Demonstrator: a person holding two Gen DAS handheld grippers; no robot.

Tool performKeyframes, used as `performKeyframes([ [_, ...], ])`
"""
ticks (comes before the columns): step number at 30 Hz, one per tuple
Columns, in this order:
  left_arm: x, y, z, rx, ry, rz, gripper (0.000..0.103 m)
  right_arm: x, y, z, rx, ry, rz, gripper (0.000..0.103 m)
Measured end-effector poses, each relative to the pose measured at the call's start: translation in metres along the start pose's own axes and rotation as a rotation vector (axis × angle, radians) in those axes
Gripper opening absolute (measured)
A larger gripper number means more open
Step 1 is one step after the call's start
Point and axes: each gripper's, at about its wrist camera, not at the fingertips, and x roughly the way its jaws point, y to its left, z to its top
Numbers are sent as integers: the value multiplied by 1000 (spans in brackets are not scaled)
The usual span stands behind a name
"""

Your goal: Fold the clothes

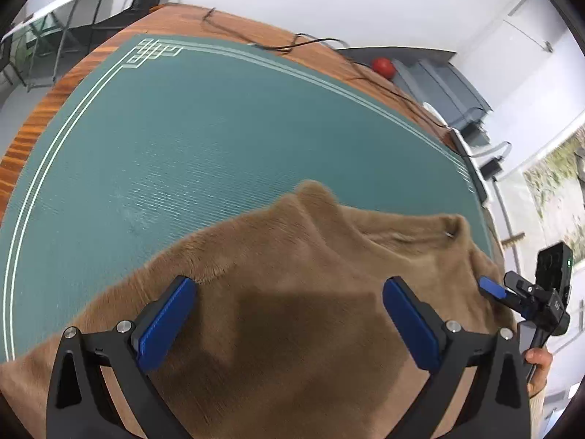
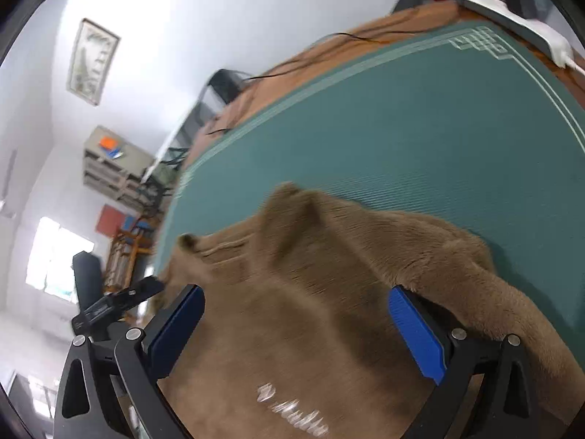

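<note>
Under both spread tools (image 1: 289, 314) (image 2: 296, 329): brown sweater (image 1: 292, 256).

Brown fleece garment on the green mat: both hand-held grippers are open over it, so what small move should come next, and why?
Probably lower the left hand-held gripper and close it on the brown fleece garment. Its fingers stand wide apart above the fabric, holding nothing, and the right hand-held gripper is likewise open. The garment lies bunched on the green mat, one fold peaked, so it needs a grip before any fold.
</note>
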Motion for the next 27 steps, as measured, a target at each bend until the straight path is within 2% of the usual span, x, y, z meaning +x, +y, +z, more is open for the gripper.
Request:
performKeyframes([
  [2, 2, 2, 3, 9, -31, 21, 103, 0, -12, 5, -5, -45, -72, 102],
  [7, 7, 7, 10, 35, -111, 75, 103, 6, -20, 14, -19, -119, -82, 102],
  [11, 16, 4, 12, 97, -151, 145, 103, 15, -6, 10, -117, -140, -166, 102],
  [15, 24, -2, 15, 152, -139, 199, 103, 26, 2, 9, -206, -122, -224, 102],
  [17, 23, 0, 19, 138, -128, 180, 103, 32, 9, 7, -261, -102, -276, 102],
  [19, 14, 9, 21, 83, -119, 119, 103, 36, 16, 3, -311, -76, -344, 102],
  [21, -1, 12, 20, 47, -141, 52, 103, 37, 22, 2, -319, -80, -373, 102],
  [23, -19, 8, 15, 59, -168, 7, 103, 35, 29, 2, -317, -94, -381, 102],
  [25, -31, -3, 5, 115, -169, -18, 103, 29, 39, 3, -322, -113, -370, 102],
  [27, -28, -15, -5, 173, -137, -20, 103, 30, 53, 5, -355, -113, -368, 102],
])
